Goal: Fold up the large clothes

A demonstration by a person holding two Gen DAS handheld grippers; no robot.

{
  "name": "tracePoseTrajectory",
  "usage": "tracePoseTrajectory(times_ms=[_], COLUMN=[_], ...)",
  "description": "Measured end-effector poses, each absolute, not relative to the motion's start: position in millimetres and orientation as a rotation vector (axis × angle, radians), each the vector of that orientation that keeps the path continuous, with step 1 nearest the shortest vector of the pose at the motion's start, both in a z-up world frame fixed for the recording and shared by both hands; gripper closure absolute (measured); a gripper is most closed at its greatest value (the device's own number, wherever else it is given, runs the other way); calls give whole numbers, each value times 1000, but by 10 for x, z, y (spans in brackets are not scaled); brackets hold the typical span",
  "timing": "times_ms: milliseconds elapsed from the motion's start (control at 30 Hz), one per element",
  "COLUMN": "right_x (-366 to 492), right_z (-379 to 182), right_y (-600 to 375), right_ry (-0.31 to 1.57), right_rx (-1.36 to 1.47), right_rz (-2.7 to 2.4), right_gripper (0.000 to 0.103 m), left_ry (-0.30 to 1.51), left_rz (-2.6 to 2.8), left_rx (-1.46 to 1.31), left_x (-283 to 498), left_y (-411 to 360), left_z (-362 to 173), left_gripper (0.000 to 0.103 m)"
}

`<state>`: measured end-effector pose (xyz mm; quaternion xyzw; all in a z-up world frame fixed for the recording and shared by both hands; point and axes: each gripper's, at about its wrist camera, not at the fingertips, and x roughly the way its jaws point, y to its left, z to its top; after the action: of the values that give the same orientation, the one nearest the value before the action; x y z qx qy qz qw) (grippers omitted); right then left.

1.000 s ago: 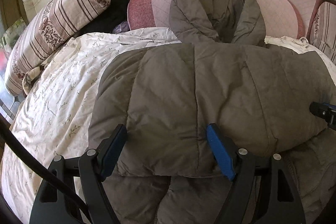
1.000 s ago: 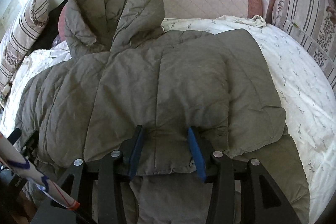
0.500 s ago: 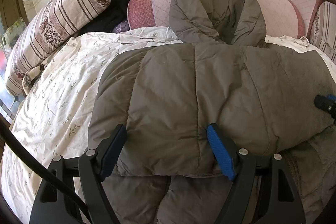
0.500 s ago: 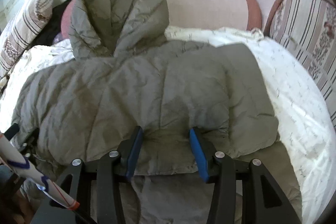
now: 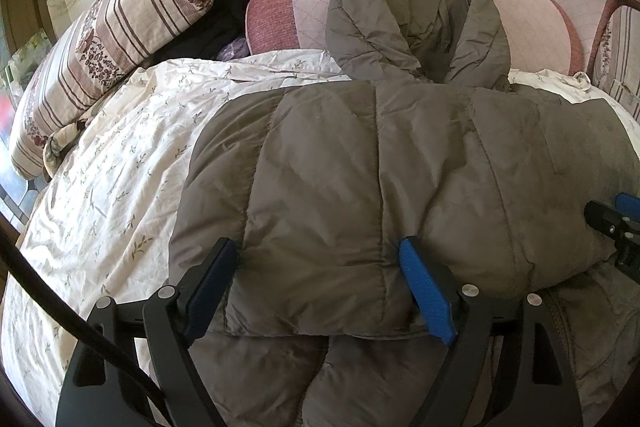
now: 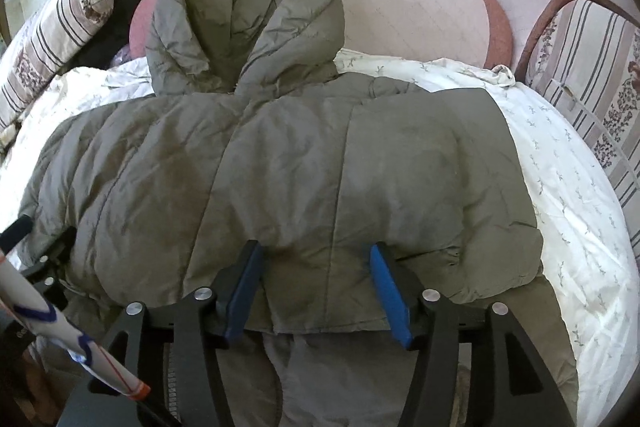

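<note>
An olive-grey hooded puffer jacket (image 5: 400,155) (image 6: 280,167) lies on the bed, its lower part doubled up over the body. The hood (image 5: 416,11) (image 6: 248,11) leans on a pink cushion. My left gripper (image 5: 318,247) sits at the near left of the folded hem, jaws wide and opening, with the hem lying loose between the blue pads. My right gripper (image 6: 315,247) is at the near right of the same hem, jaws also opening around the fabric. Each gripper shows at the edge of the other's view: right gripper (image 5: 616,223), left gripper (image 6: 44,259).
A floral white sheet (image 5: 112,167) covers the bed. A striped bolster (image 5: 112,39) lies at the left, pink cushions (image 5: 528,23) along the back, a striped cushion (image 6: 592,67) at the right. Dark clothes (image 5: 224,23) are heaped behind. A white tube (image 6: 60,339) crosses the lower left.
The right gripper's jaws have spread clearly wider and the puckered fabric between them has relaxed. The left jaws widened slightly. Neither hand has shifted noticeably.
</note>
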<state>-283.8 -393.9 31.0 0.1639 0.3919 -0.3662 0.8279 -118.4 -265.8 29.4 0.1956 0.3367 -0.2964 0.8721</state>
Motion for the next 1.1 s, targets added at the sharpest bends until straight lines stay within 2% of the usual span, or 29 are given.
tracePoseTrajectory(times_ms=[1100], right_x=[-2791], right_z=[289], right_y=[-3877], right_ry=[858], right_rx=[281], right_rz=[-795], right_gripper=[41], left_ry=[702], left_rz=[-616], left_rx=[406], left_x=[-1170], left_y=[-2644], left_z=[297], left_gripper=[18])
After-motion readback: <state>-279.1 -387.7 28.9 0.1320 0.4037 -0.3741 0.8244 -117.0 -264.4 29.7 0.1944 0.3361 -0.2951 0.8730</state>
